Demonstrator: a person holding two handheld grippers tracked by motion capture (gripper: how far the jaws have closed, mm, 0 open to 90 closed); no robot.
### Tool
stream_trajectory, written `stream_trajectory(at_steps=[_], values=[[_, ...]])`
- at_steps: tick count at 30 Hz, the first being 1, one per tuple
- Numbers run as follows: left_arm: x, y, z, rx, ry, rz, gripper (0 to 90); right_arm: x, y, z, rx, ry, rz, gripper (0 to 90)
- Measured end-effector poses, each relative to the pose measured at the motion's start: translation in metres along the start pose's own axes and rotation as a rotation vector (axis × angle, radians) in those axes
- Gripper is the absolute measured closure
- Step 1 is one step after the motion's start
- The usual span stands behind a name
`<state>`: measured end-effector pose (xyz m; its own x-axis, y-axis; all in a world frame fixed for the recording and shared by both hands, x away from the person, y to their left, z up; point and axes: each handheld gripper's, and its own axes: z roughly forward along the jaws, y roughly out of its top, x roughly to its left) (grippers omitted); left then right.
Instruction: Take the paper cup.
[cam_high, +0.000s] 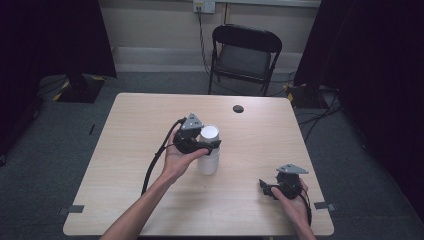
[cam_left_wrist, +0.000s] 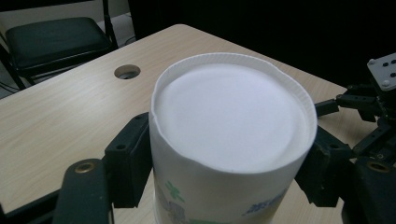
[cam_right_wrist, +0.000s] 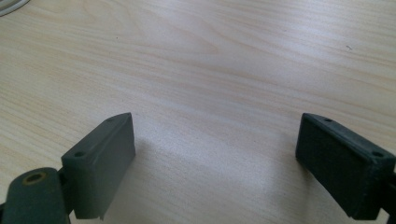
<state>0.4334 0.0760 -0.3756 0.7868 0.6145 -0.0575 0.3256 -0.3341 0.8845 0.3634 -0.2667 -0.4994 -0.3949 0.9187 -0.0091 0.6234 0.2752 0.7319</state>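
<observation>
Two black two-jaw grippers over a pale wood-grain table (cam_high: 150, 135), one in each hand. Left gripper (cam_high: 200, 142) pinching a white paper cup (cam_high: 209, 150), upside down, flat base upward, near the table's middle. Jaws pressed against opposite sides of the cup wall just under the base, wall slightly dented at the left jaw, as seen in the left gripper view (cam_left_wrist: 231, 135). Green and blue print low on the cup's side. Left hand (cam_high: 177, 160) wrapped around the gripper body, black cable trailing back along the forearm.

Right gripper (cam_high: 272, 187) low near the table's near right corner, well apart from the cup, held in the right hand (cam_high: 295, 202). Jaws spread wide, bare wood between them in the right gripper view (cam_right_wrist: 215, 140), gripping nothing.

Small round hole (cam_high: 238, 108) in the tabletop toward the far edge, beyond the cup. Black folding chair (cam_high: 245, 55) standing past the table's far side. Dark curtains at both sides, grey carpet underneath.
</observation>
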Motion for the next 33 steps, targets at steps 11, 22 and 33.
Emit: stream_trajectory(at_steps=[11, 22, 33], values=[[-0.004, 0.013, -0.005, -0.007, 0.008, 0.022, 30.3, 0.000, 0.000, 0.000, 0.000, 0.000, 0.000, 11.4], [-0.003, 0.019, -0.010, -0.028, 0.021, 0.012, 30.5, 0.000, 0.000, 0.000, 0.000, 0.000, 0.000, 11.4], [-0.005, 0.029, -0.018, -0.055, 0.030, 0.028, 31.0, 0.000, 0.000, 0.000, 0.000, 0.000, -0.001, 11.4]])
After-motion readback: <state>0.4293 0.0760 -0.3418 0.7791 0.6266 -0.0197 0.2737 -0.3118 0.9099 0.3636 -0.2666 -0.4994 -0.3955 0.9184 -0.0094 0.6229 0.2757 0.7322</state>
